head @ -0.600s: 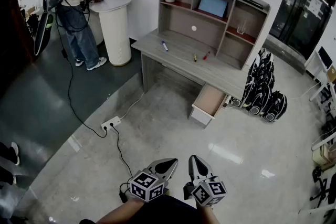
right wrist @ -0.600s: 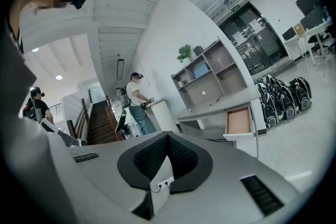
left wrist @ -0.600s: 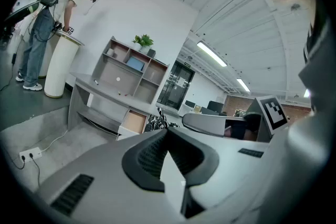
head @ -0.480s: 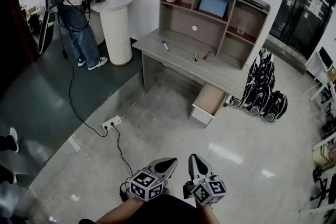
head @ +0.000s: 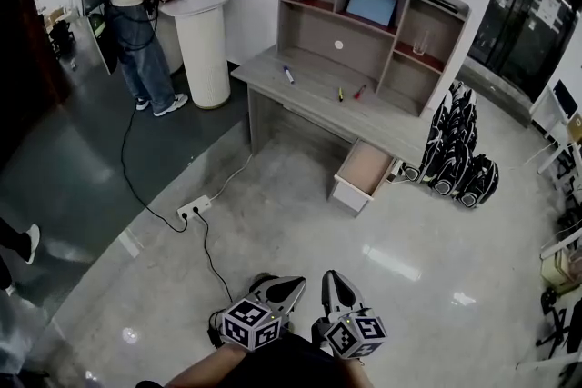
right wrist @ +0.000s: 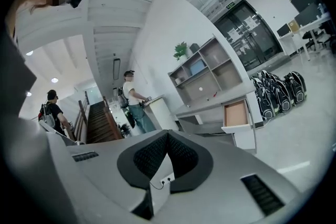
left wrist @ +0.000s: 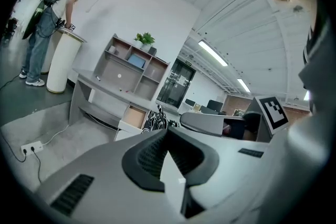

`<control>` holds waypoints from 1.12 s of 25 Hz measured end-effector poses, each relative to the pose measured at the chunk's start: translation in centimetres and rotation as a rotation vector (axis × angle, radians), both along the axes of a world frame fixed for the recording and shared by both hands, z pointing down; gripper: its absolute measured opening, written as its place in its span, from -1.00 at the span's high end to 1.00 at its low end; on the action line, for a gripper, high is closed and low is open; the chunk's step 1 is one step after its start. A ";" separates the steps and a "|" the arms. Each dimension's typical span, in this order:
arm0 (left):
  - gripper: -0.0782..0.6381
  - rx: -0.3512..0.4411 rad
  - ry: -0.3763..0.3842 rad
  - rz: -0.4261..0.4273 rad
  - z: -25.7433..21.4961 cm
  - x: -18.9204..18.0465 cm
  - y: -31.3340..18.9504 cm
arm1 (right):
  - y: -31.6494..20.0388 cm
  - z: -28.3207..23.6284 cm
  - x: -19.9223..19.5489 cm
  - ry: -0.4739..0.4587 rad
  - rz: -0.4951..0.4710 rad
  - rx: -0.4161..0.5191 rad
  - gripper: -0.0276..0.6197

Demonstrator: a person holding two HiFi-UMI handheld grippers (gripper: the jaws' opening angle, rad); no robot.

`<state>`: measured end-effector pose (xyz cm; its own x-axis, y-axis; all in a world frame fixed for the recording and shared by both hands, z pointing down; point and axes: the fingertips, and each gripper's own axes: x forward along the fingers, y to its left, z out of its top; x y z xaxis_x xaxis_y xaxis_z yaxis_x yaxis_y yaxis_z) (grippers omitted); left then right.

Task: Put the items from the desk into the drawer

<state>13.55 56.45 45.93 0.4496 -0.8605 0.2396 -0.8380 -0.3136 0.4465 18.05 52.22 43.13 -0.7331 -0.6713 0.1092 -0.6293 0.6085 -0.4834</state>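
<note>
Blue marker (head: 288,74), small yellow item (head: 340,94) and small red item (head: 360,92) lie on the desk (head: 309,95). The drawer (head: 362,175) stands pulled open under the desk's right end. Left gripper (head: 296,284) and right gripper (head: 331,277) sit side by side, well apart from the desk, jaws pressed together, nothing between. Power strip (head: 193,209) on the floor.

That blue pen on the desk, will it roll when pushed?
The blue pen looks slim and straight, so it probably rolls if nudged sideways on the flat desk. Being small, it is likely light.
</note>
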 end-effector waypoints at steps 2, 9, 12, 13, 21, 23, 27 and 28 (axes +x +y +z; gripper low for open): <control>0.74 -0.011 0.005 0.003 0.3 0.2 0.1 | 0.1 0.1 0.1 0.006 0.005 -0.004 0.85; 0.74 -0.025 0.008 0.003 1.0 -0.1 -1.2 | -1.6 1.1 -0.1 -0.009 0.015 -0.036 0.85; 0.74 -0.031 0.011 -0.003 1.2 -0.7 -2.1 | -2.4 1.3 -0.7 -0.007 0.011 -0.042 0.85; 0.74 -0.034 0.012 -0.005 1.2 -0.9 -2.4 | -2.7 1.4 -1.0 -0.007 0.007 -0.044 0.85; 0.74 -0.033 0.042 -0.030 0.9 -2.5 -6.9 | -7.1 1.3 -2.8 0.010 -0.010 -0.056 0.85; 0.74 -0.028 0.042 -0.035 0.4 -3.1 -8.4 | -8.8 1.1 -3.3 0.003 -0.004 -0.067 0.85; 0.74 -0.025 0.036 -0.040 -0.6 -4.7 -11.4 | -11.7 0.4 -5.0 0.002 -0.008 -0.066 0.85; 0.74 -0.023 0.034 -0.040 -0.8 -5.2 -12.2 | -12.5 0.1 -5.4 0.006 -0.009 -0.058 0.85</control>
